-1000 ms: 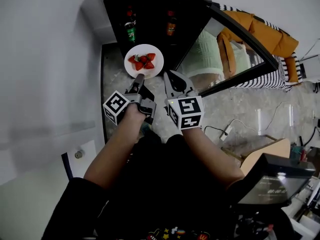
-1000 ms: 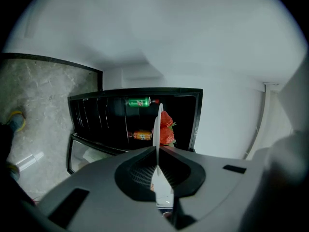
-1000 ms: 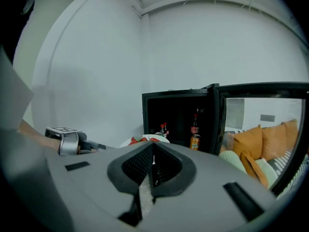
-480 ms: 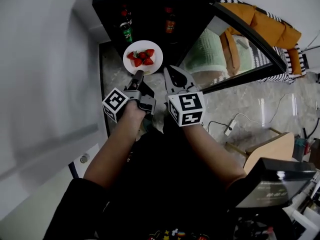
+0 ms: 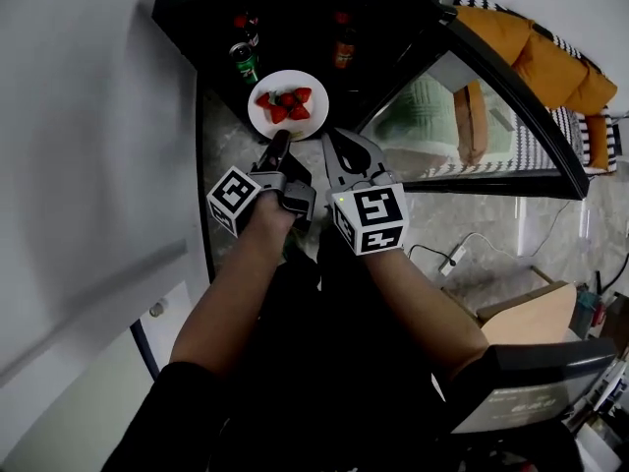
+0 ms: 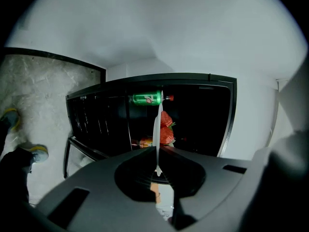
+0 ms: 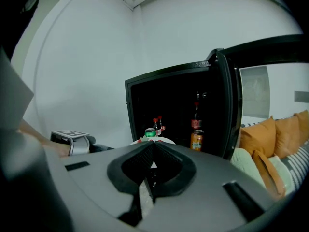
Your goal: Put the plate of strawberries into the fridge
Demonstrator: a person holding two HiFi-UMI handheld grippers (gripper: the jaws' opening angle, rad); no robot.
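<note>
One plate (image 5: 313, 88), face up, carries one cluster of strawberries (image 5: 285, 104) before one open fridge (image 5: 295, 28). Left tool (image 5: 279, 140) pinches the plate's near rim. Right tool (image 5: 339, 147) is pressed together, empty.

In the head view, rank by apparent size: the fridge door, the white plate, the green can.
1. black-framed glass fridge door
2. round white plate
3. green drink can, though it sits farther from the camera

The round white plate (image 5: 305, 127) bearing red strawberries (image 5: 286, 101) sits level, its near rim pinched in the left gripper (image 5: 279, 142), just before the open black fridge (image 5: 295, 28).
</note>
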